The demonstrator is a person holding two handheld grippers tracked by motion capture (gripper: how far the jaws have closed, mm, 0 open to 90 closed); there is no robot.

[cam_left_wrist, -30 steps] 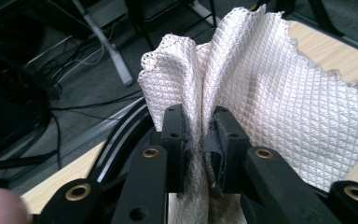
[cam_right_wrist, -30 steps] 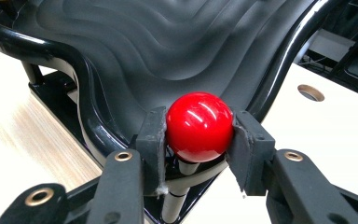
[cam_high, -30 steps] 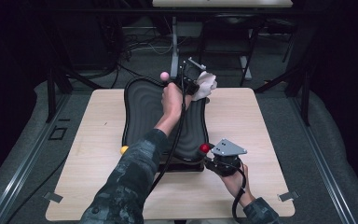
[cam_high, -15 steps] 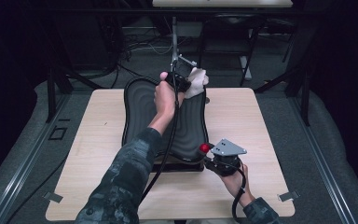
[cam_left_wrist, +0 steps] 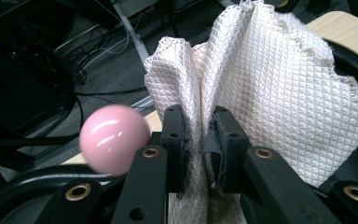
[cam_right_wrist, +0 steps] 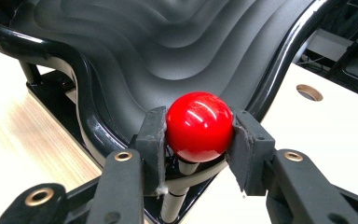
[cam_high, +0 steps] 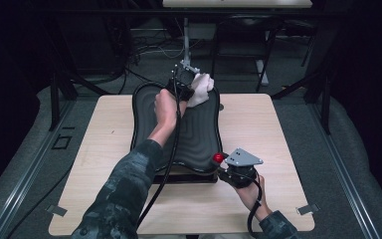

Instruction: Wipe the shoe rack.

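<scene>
Wiping looks like the work in hand: a cream waffle-weave cloth (cam_left_wrist: 279, 93) is bunched and pinched between the jaws of the left gripper (cam_left_wrist: 199, 140), at the far edge of a black tray with a rippled surface (cam_high: 199, 134). From the high view the cloth (cam_high: 200, 88) sits at the tray's far right corner, pressed down there by the left gripper (cam_high: 183, 85), probably so that it drags across the ripples as the hand goes.

Right beside that gripper's jaws stands a pink ball knob (cam_left_wrist: 114, 139), which could snag the cloth.

Nearer the person, the right gripper (cam_right_wrist: 199, 135) is clamped on a red ball knob (cam_right_wrist: 199, 126) at the tray's near right corner; the grip likely steadies the tray during wiping. That knob rises on a short stem from the dark base under the tray.

All of this rests on a light wooden table (cam_high: 278, 129). A round hole (cam_right_wrist: 309, 92) in the tabletop lies just beyond the tray's rim, and cables clutter the floor beyond.
</scene>
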